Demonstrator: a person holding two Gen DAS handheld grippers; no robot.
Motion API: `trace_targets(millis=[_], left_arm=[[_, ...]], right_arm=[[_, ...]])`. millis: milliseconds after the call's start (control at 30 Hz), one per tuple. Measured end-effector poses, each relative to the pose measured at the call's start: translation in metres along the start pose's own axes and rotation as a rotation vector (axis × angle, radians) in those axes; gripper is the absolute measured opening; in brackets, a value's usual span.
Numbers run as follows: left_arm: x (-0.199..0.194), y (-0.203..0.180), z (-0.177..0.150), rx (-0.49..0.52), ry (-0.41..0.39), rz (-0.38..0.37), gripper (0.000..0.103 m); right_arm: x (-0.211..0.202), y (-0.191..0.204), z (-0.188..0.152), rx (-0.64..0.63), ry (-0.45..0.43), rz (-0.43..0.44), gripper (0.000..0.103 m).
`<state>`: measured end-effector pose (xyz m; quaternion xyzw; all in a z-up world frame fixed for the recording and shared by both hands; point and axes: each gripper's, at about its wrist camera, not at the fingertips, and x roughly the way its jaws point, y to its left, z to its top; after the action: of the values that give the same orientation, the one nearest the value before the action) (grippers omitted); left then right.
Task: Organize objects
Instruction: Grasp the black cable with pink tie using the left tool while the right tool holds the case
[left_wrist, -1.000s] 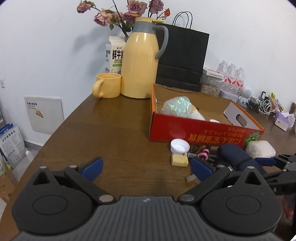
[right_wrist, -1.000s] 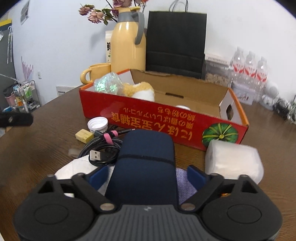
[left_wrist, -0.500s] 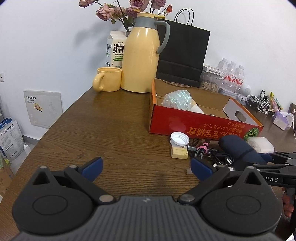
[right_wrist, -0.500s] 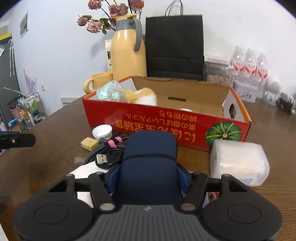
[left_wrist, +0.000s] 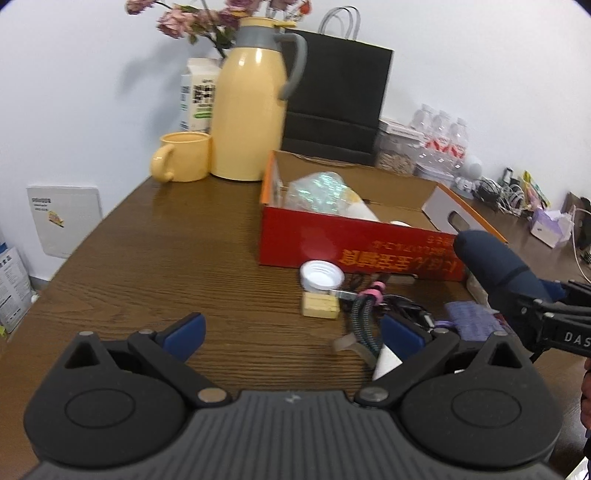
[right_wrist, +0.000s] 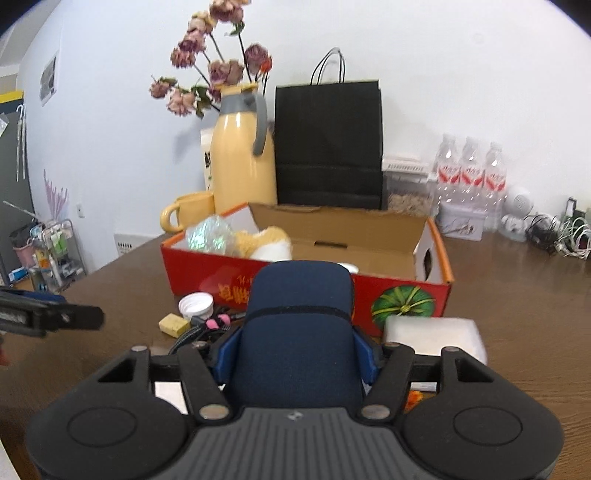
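- Brown wood-grain tabletop (left_wrist: 155, 266); left gripper (left_wrist: 291, 330) hovers over bare wood toward the near edge, jaws apart, nothing between them.
- Yellow mug (left_wrist: 184, 157) and yellow thermos jug (left_wrist: 251, 110) stand at the far edge, well apart from the work.
- Small clutter in front of the red cardboard box (right_wrist: 402, 299): white cap (left_wrist: 320, 274), yellow block (left_wrist: 320, 305), coiled cable (left_wrist: 364, 314). All on the tabletop, not yet boxed.
- Box sits mid-tabletop, open-topped; a shiny wrapped bundle (right_wrist: 207, 238) and a plush toy (right_wrist: 264, 243) lie at its left end, the right end looks free.
- Right gripper (right_wrist: 297, 350) is clamped on the navy pouch (right_wrist: 299, 317), pads pressing both its sides; pouch is held off the tabletop, just short of the box's near wall.
- Judgement: step in hand is carrying the pouch into the box. Clear the near wall before going forward, aim for the free right end, release only once it is low inside.
- White tissue pack (right_wrist: 432, 334) lies beside the box's front right corner.
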<state>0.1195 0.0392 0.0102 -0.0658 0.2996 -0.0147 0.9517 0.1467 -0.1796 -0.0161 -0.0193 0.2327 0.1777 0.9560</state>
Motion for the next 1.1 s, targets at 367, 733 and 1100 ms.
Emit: trace_targets(millis=[367,733,1100], left_arm=[[0.035,-0.05,0.003,0.069,0.04,-0.051,0.103],[0.065,-0.086,0.001,0.112,0.044,-0.074,0.09],[0.07,-0.087,-0.002,0.075,0.039,-0.077,0.055]], right_arm=[[-0.012,-0.031,-0.008,0.048,-0.03,-0.03,0.061],[-0.006,-0.035,-0.019,0.035,-0.032,-0.029,0.061],[-0.003,-0.034,-0.024,0.021,-0.041,-0.029,0.061]])
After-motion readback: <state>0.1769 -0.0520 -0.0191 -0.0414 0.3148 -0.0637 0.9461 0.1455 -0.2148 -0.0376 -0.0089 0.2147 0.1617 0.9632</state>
